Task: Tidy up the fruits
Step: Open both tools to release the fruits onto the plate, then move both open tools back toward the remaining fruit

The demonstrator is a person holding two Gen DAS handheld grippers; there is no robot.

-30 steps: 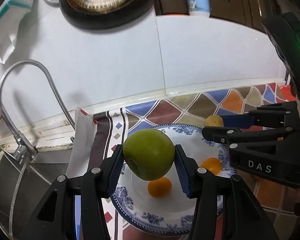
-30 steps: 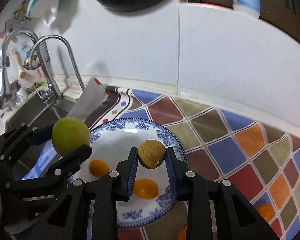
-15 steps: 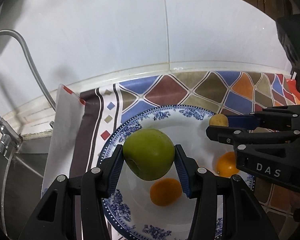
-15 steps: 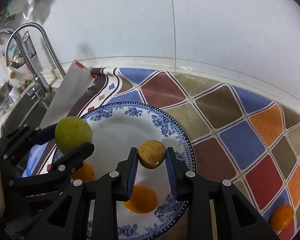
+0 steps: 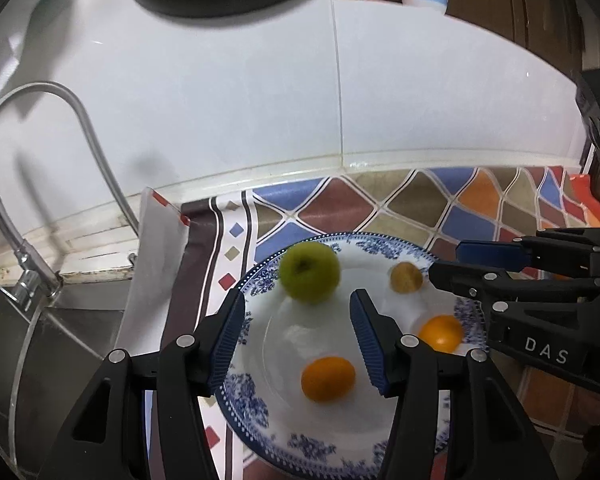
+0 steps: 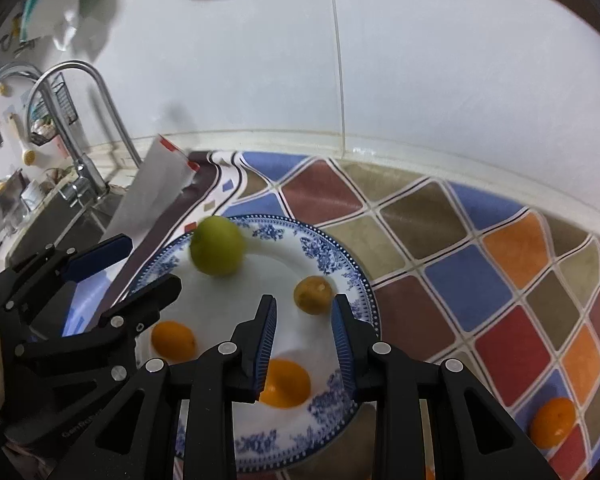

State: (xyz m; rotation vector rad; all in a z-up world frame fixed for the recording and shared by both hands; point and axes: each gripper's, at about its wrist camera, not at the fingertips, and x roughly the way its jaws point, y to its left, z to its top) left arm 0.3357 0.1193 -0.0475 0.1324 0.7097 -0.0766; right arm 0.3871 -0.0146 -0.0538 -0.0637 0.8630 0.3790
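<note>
The green apple (image 5: 310, 272) lay on the blue-patterned plate (image 5: 260, 280), close to the rim on the side nearest the sink (image 5: 40, 340). Its outline was smeared, so it may not have settled. Being round, it could roll over that shallow rim onto the counter (image 6: 460, 240) if a fingertip nudged it on the way out. The small brown fruit (image 6: 313, 289) sat just beyond the tips of the right gripper (image 6: 304, 300) and ran the same risk from a careless lift. Two oranges (image 5: 328, 378) rested nearer the middle, and a third orange (image 6: 552, 426) lay off the plate, well apart on the counter. The left gripper (image 5: 298, 300) had just been opening its jaws, which stood released with nothing between them. The right jaws were only narrowly parted and gripped nothing. Both grippers hung side by side over the plate, angled steeply downward.
</note>
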